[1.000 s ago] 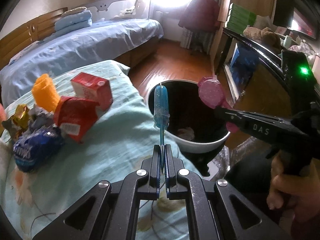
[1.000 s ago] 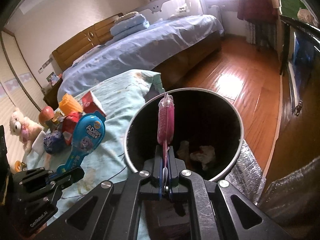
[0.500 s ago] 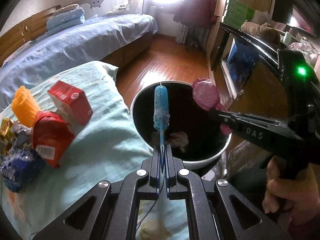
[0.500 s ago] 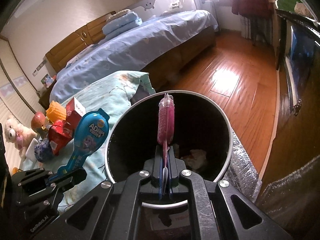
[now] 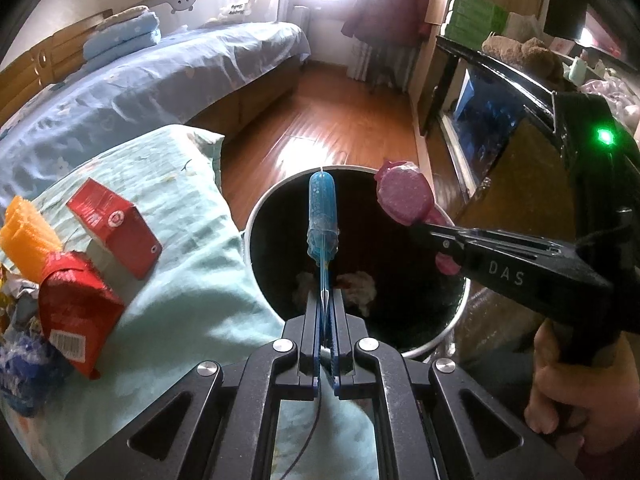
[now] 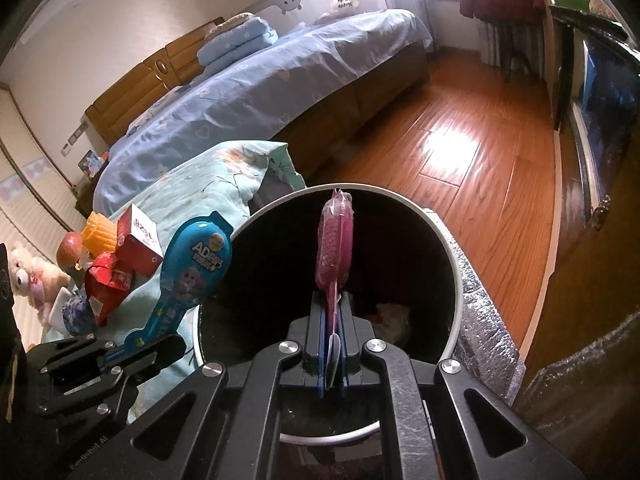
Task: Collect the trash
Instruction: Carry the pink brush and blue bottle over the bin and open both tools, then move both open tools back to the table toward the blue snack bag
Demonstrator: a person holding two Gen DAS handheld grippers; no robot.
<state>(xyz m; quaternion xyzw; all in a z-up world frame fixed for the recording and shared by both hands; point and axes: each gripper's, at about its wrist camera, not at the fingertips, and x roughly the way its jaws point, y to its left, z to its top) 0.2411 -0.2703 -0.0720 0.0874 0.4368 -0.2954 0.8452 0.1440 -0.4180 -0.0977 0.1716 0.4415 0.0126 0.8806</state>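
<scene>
Pinching shut – left claw (image 5: pixel 325 300) on blue packet (image 5: pixel 322 216), right claw (image 6: pixel 333 308) on pink packet (image 6: pixel 335 240), both over bin (image 6: pixel 456 280).

One trash bin (image 5: pixel 256 220), two candy packs, blue (image 5: pixel 322 216) and pink (image 5: pixel 404 196), and two red cartons (image 5: pixel 116 228).

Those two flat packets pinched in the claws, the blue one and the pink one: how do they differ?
The blue packet shows printed letters and a cartoon; the pink packet looks plain and speckled. Blue sits in the left gripper over the trash bin's near-bed rim; pink in the right gripper over its middle. Both are flat, paddle-shaped, held upright.
</scene>
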